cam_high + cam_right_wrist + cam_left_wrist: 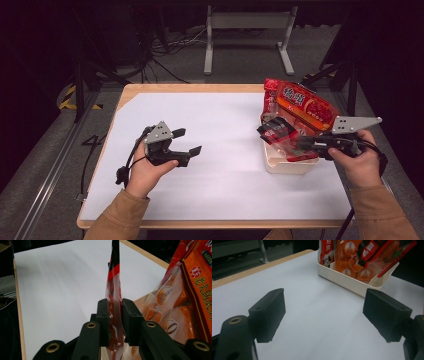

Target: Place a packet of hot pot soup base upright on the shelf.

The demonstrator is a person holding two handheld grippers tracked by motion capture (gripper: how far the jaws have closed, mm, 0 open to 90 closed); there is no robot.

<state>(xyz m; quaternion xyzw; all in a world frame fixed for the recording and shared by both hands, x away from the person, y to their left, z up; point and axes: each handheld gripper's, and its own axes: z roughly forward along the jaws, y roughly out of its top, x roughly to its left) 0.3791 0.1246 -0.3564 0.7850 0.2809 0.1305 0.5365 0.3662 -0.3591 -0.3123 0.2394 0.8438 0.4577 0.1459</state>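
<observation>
Overhead, white table (pixel 215 165), dark room

Your right gripper (pixel 115 315) has matt black plastic jaws, with brass-coloured metal eyelets behind them. Pressed between them is a snack packet (pixel 114 297) of thin, glossy plastic film, partly clear, partly printed red and black, crinkled along its edge. The other packets (pixel 305 107) beside it are the same shiny film, catching light on their orange and red print. They stand in a tray (pixel 342 281) of smooth, cream-coloured plastic with a dull sheen. The tabletop (pixel 200 88) shows pale, smooth wood at its rim, covered by a white matt sheet (pixel 220 165) that looks like paper. Your left gripper (pixel 324 312) has the same matt black jaws. Your sleeves (pixel 117 220) are soft tan cloth.
</observation>
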